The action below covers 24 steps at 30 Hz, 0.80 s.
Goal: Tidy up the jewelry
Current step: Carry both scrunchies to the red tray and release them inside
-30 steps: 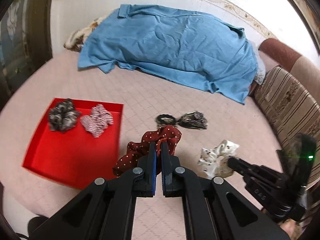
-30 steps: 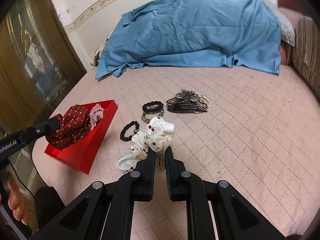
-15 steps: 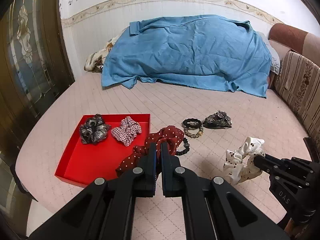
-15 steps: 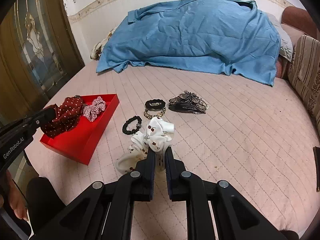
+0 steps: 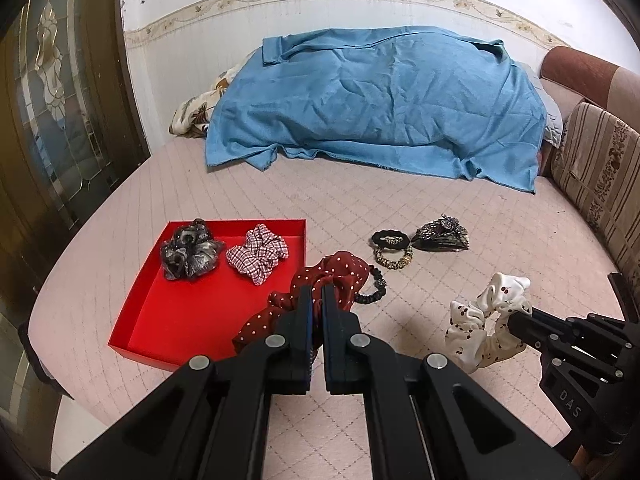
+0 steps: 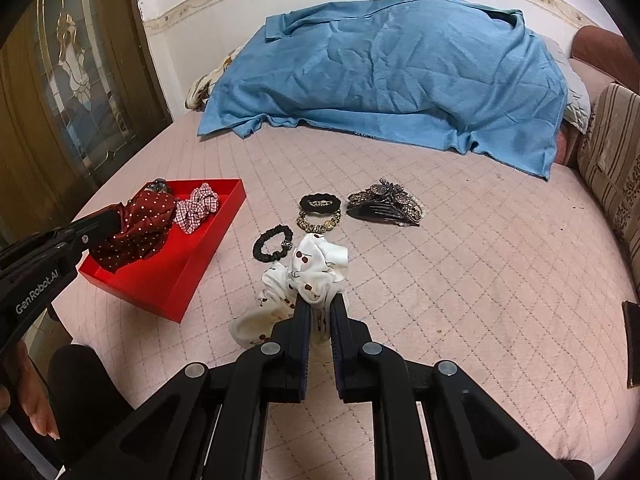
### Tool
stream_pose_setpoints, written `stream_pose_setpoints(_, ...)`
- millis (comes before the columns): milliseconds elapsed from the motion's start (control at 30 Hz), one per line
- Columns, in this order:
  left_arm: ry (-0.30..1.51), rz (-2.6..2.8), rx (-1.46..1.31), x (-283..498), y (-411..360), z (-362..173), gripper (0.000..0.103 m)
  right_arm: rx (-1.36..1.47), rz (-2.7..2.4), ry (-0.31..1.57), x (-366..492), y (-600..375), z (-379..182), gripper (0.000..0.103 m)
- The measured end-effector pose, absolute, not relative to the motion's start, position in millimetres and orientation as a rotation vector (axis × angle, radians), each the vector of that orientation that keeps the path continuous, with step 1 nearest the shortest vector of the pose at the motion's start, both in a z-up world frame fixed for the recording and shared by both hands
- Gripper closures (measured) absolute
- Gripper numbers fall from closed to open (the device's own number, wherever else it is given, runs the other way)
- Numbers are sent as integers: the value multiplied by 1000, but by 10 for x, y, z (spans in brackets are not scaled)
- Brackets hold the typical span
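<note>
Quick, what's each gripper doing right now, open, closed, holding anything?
Left hand-held gripper: closed on the red dotted scrunchie.
Right hand-held gripper: closed on the white cherry scrunchie.

- Bed point(image 5: 460, 208): carries every item; a blanket point(image 5: 380, 108) lies across its far end, a sofa point(image 5: 600, 168) stands along its right side.
- Tray point(image 5: 172, 316): on the bed, near left; two scrunchies side by side at its far end, one left point(image 5: 190, 254), one right point(image 5: 258, 252).
- Left gripper point(image 5: 316, 292): holds a dotted scrunchie point(image 5: 320, 284) above the tray's right edge.
- Hair tie point(image 6: 273, 243): on the bed, just right of the tray.
- Two more ties point(image 6: 320, 212): behind it, touching, one before the other.
- Hair clip point(image 6: 384, 202): right of those two.
- Right gripper point(image 6: 320, 300): holds a cherry scrunchie point(image 6: 308, 276) before the hair tie, right of the tray.
</note>
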State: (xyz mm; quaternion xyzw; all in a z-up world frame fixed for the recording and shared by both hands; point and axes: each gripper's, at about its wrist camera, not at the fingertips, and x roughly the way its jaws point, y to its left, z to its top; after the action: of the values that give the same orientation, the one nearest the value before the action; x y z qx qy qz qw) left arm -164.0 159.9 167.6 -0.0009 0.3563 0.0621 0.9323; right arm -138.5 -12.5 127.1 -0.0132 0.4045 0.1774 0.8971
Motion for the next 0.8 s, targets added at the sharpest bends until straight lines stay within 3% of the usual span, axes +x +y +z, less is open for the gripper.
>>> stream_pose_setpoints(433,737,164,-79,-1623,2074,1590,99,-64,411,858,-1354,170,1260,92)
stream_pose_setpoints(800,767,275,-197,-1619,3053,1436,99,-88,586,872,-1174,831,1374,92)
